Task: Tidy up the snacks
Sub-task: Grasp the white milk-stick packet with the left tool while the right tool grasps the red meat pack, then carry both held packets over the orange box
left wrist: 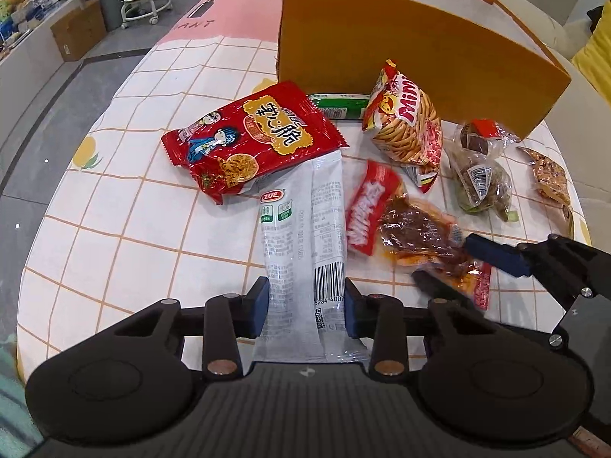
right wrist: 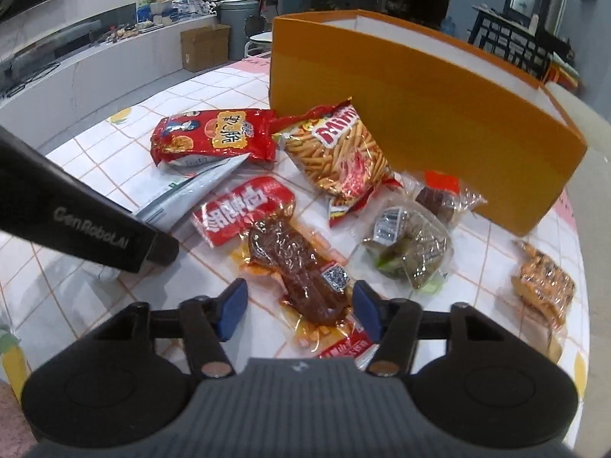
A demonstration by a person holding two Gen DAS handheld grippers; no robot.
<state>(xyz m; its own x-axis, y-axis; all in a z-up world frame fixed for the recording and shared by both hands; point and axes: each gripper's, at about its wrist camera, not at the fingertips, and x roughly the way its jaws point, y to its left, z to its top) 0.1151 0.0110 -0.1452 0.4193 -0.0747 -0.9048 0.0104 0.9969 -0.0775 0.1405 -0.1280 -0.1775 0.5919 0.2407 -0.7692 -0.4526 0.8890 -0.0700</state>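
We see the left gripper [left wrist: 305, 307] with its 2 pads pressed against the sides of the white snack packet [left wrist: 301, 229], clamped on it. The right gripper [right wrist: 298, 305] stands apart, straddling the brown meat pouch [right wrist: 301, 271] on the checked tablecloth [right wrist: 95, 305], near the orange box [right wrist: 420, 114].

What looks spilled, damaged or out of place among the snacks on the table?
Nothing looks spilled or torn. The packets lie scattered outside the orange box: the Mini sticks bag leans against its wall, and the red noodle-snack bag overlaps the white packet.
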